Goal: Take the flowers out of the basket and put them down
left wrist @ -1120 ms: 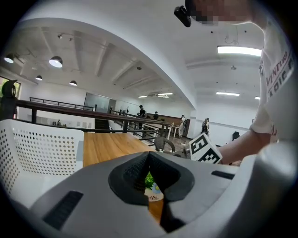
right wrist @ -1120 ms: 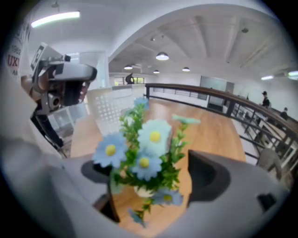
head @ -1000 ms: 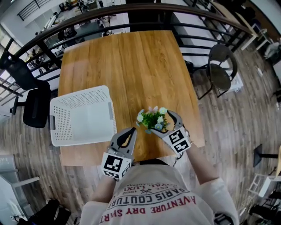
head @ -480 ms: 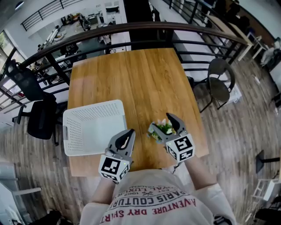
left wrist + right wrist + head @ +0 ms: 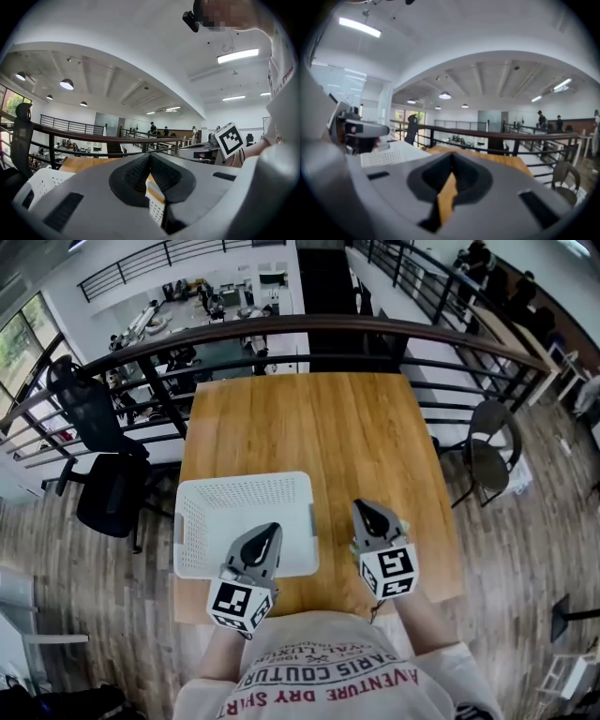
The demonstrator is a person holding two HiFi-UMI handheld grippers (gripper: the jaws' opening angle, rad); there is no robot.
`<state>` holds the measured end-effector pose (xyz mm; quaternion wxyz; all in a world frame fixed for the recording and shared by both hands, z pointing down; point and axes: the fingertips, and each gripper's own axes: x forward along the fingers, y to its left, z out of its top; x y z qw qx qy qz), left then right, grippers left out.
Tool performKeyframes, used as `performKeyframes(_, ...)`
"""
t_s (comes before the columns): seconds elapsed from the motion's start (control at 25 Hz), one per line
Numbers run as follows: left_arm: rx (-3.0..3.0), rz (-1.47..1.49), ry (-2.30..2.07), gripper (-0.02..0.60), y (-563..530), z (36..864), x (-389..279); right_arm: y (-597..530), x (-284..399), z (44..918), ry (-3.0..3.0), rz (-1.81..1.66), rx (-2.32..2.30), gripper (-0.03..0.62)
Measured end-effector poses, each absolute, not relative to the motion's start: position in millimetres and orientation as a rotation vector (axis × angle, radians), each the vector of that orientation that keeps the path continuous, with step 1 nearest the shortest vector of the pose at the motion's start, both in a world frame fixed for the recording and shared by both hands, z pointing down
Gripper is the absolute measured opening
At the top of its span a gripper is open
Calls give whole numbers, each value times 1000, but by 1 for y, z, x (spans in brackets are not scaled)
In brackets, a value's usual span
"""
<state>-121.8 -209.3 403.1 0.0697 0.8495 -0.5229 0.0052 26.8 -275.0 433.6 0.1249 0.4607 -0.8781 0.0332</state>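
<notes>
The white perforated basket [image 5: 202, 521] stands empty on the wooden table [image 5: 309, 427], near its front left; it also shows in the left gripper view [image 5: 35, 180] and the right gripper view [image 5: 389, 152]. No view shows the flowers. My left gripper [image 5: 269, 532] hangs shut over the basket's front edge, its jaws meeting at the tip [image 5: 150, 154]. My right gripper [image 5: 364, 509] is raised over the table to the right of the basket. Its jaws have just been closing and now stand shut [image 5: 451, 154] with nothing between them.
A black railing [image 5: 309, 329] runs behind the table. A black office chair [image 5: 108, 493] stands to the left and a round dark chair [image 5: 492, 460] to the right. Bare wood stretches beyond the basket.
The right gripper held the flowers open-jawed, then drew back and up and shut empty. The flowers are gone from view. The left gripper rose too, and the head view tilted further out.
</notes>
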Motion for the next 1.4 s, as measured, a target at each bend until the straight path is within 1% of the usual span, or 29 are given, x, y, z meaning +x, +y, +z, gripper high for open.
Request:
performKeyframes(0.24,2501,35,-1686,21,-207,403,-172,-266,-11,426,-2603,54,1293,31)
performKeyframes(0.4,2471,32,-1712,21,-204,407,-189,-264,-24,423,-2625,52,1271,29)
performKeyframes(1.4,2501,18,-1676,21,-200,405,-174,-262,-28,409,-2632,43,1282,29)
